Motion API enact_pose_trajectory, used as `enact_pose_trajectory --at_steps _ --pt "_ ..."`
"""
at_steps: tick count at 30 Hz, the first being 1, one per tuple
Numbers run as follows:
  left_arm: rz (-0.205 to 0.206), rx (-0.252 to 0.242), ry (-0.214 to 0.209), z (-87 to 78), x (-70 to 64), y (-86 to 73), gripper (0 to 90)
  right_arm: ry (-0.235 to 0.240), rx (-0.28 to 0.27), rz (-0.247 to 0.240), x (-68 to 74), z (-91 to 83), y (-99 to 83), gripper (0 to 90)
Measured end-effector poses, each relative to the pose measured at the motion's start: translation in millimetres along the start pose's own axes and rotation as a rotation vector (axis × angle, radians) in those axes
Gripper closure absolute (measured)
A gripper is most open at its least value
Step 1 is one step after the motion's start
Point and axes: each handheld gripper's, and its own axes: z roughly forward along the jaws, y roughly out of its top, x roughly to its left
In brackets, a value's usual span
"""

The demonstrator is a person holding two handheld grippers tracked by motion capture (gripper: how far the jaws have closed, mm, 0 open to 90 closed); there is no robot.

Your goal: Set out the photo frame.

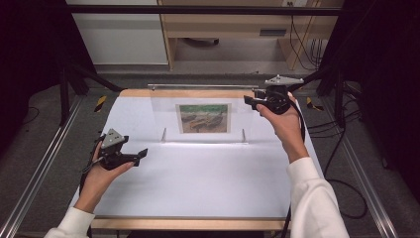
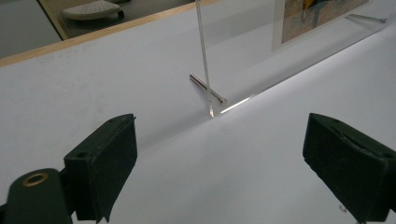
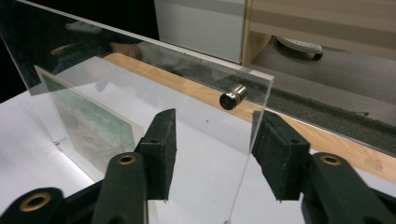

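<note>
1. The left gripper [image 2: 219, 163] has its two black jaws set wide apart, one at 8 o'clock and one at 4 o'clock, with nothing between them.
2. Beneath the jaws lies the white worktop [image 2: 93, 93]; its wooden edge [image 2: 84, 39] runs toward 11 o'clock.
3. A clear plastic panel [image 2: 243, 42] stands upright on the worktop, its near corner just past centre, toward 12 o'clock.
4. A small metal pin [image 2: 205, 87] passes through the panel near that corner and lies on the worktop.
5. A picture [image 2: 317, 18] sits inside the panel at 1 o'clock, cut off by the frame.
6. A second metal pin [image 2: 366, 17] shows at 2 o'clock.
</note>
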Motion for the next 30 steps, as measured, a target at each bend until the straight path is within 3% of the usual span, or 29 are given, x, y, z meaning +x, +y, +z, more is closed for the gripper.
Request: enact_pose_trajectory --at_steps 8,13,20,30 --pt "0.001 0.010 0.020 0.7 -1.3 -2.2 7.7 -0.079 0.003 -0.018 2.9 -7.3 -6.8 24.1" --pt "-0.003 0.010 0.027 -1.3 -4.3 -2.6 6.0 -0.107 -0.008 -0.030 9.3 -19.0 -14.2 14.3" --pt "0.006 0.011 0.028 -4.3 -10.4 -1.9 5.2 -0.110 -0.025 -0.021 12.3 -37.4 -24.2 8.5" --pt "0.012 0.017 0.033 -8.9 -15.4 -4.5 5.1 -0.153 -0.048 -0.028 20.1 -64.8 -43.2 6.7"
